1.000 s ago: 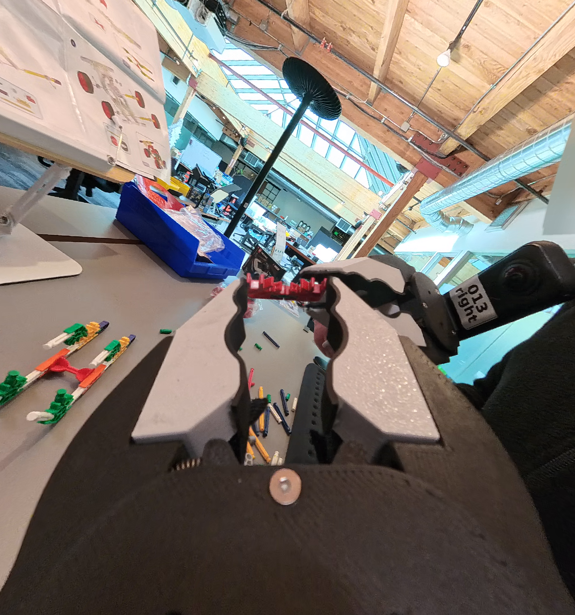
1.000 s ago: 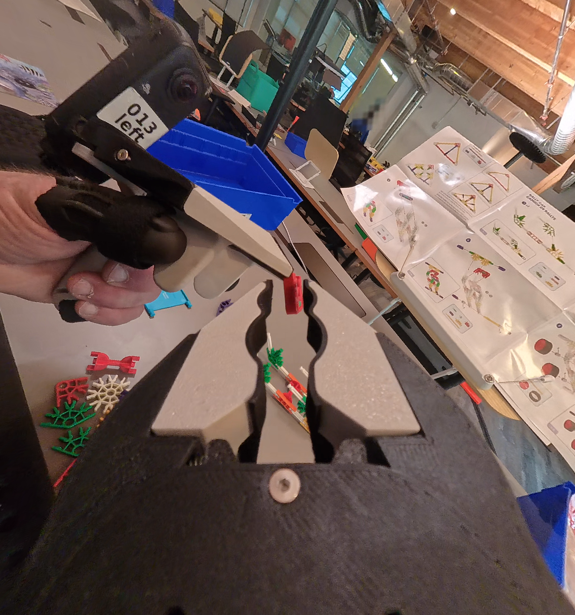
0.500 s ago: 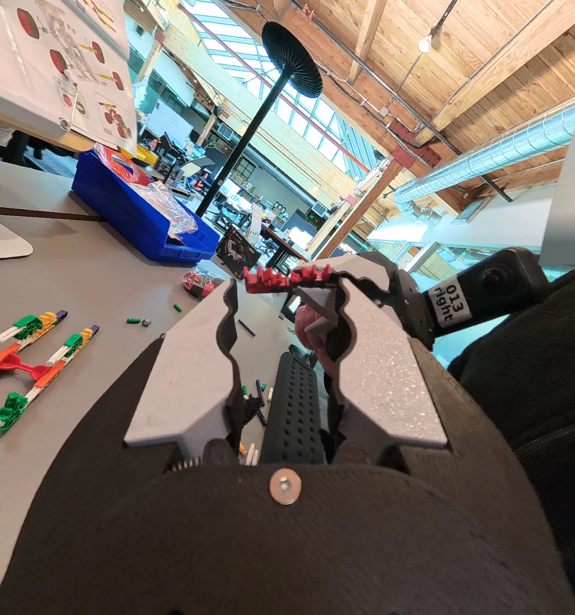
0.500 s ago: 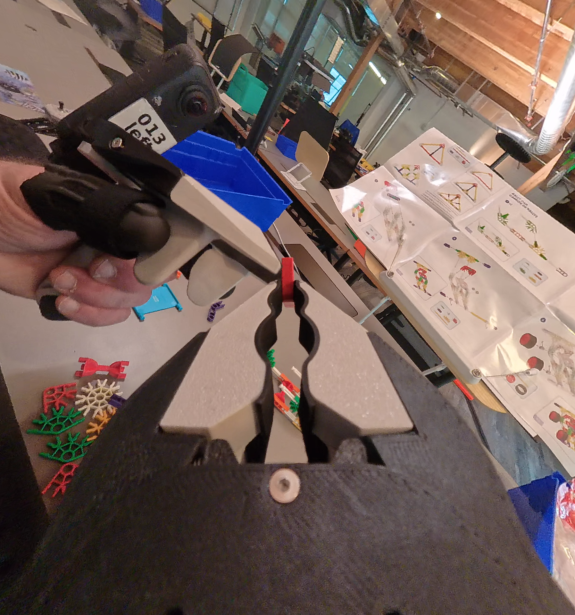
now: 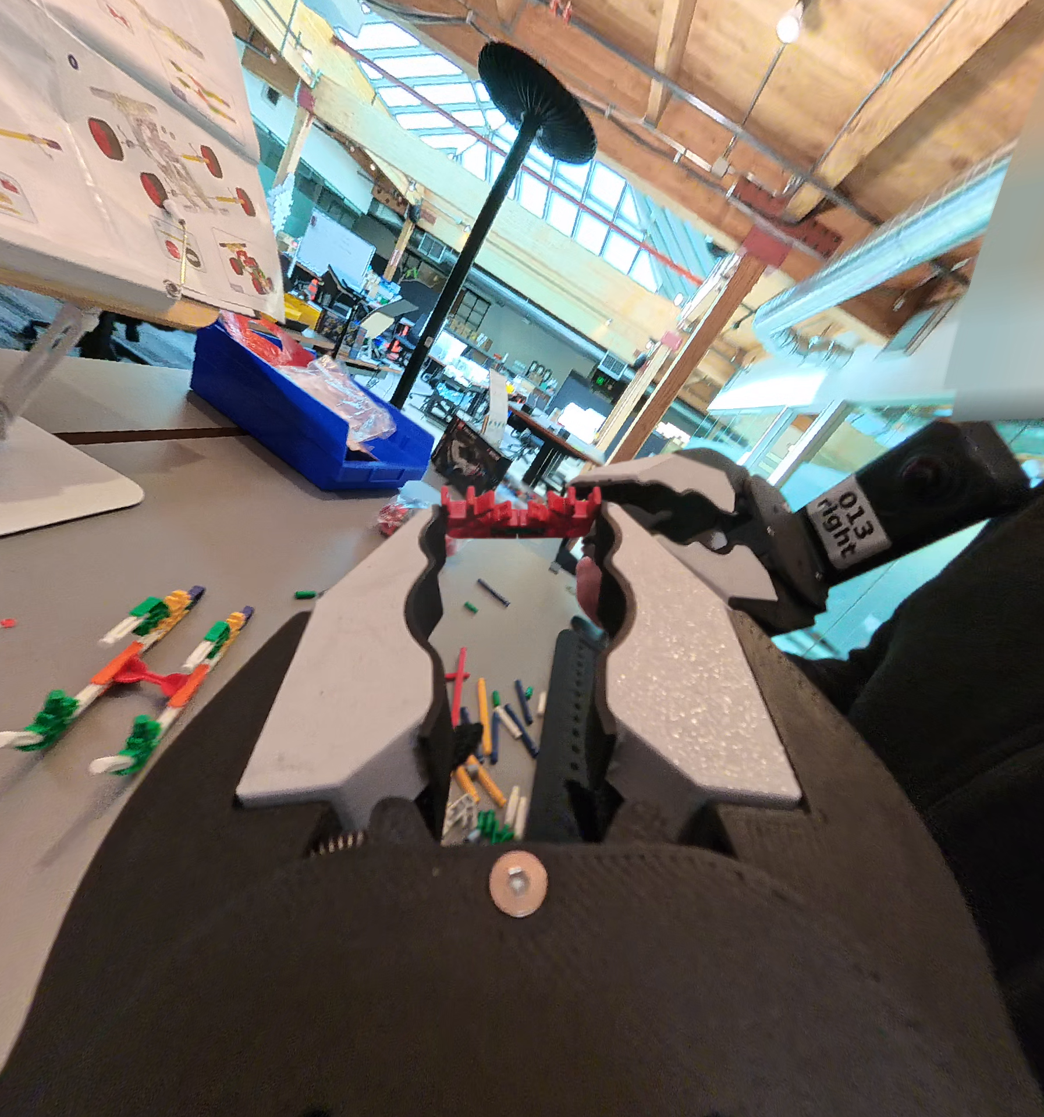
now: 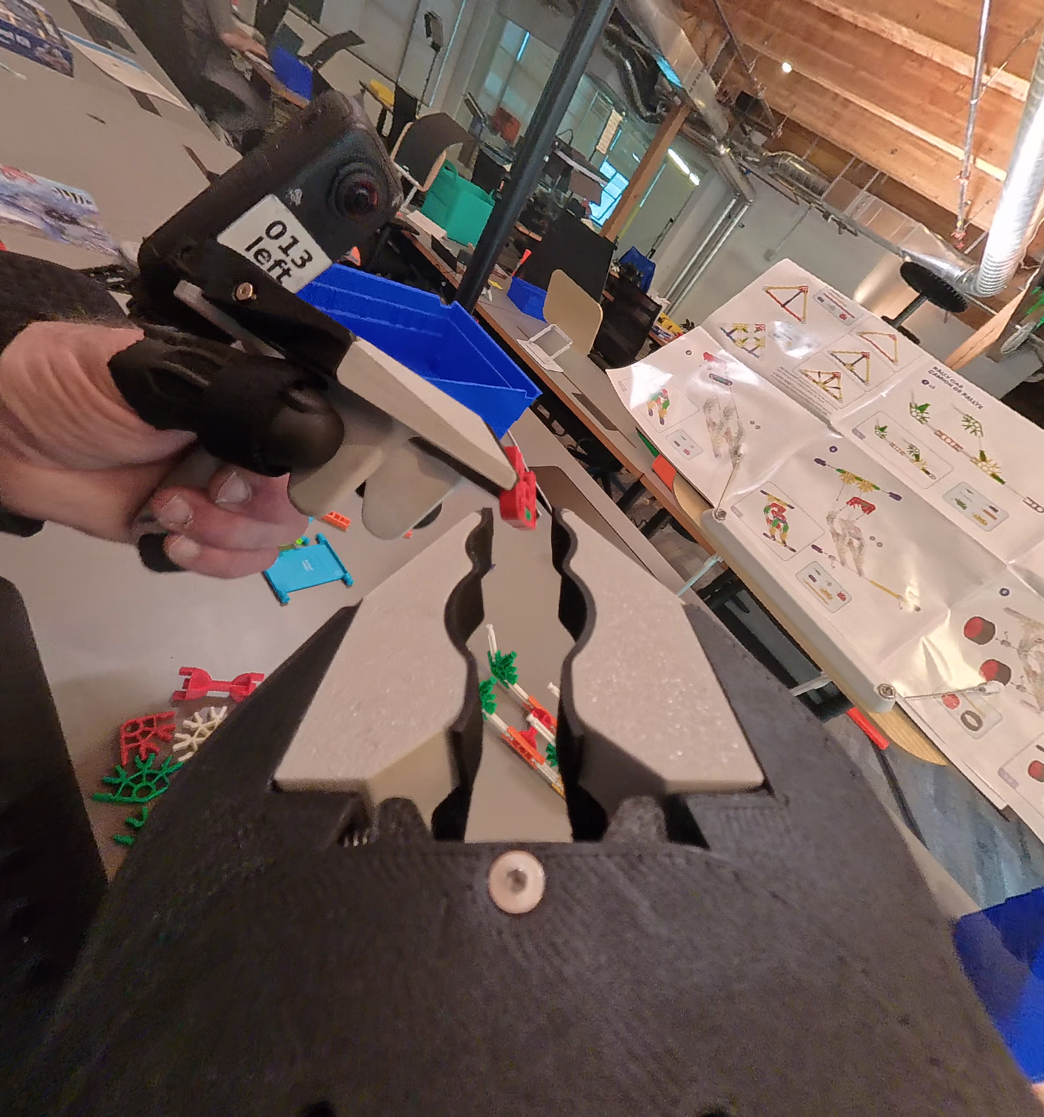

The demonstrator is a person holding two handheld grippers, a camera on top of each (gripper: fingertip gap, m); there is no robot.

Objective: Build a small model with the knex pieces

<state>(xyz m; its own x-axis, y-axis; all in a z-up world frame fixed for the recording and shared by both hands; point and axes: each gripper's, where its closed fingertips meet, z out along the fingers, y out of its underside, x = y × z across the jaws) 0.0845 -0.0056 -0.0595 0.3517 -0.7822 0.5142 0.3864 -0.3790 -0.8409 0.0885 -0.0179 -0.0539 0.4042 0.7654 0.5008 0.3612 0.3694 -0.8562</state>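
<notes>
My left gripper is shut on a red toothed connector piece, which spans the gap between its fingertips, above the grey table. In the right wrist view a hand holds the left gripper at upper left, with the red piece at its tip. My right gripper is open and empty, its tips just below and on either side of the red piece. In the left wrist view the right gripper reaches in from the right, its tip by the piece's right end.
An assembled rod-and-connector frame lies on the table, also in the right wrist view. Loose rods, loose connectors and a light blue panel lie about. A blue bin and an instruction sheet on a stand stand behind. My two grippers' fingertips are within a few centimetres of each other. The light blue panel is about equally far from each gripper, around 25 cm.
My right gripper, shut on the red piece half a second ago, has opened and let it go. The left gripper now holds the piece across its tips.
</notes>
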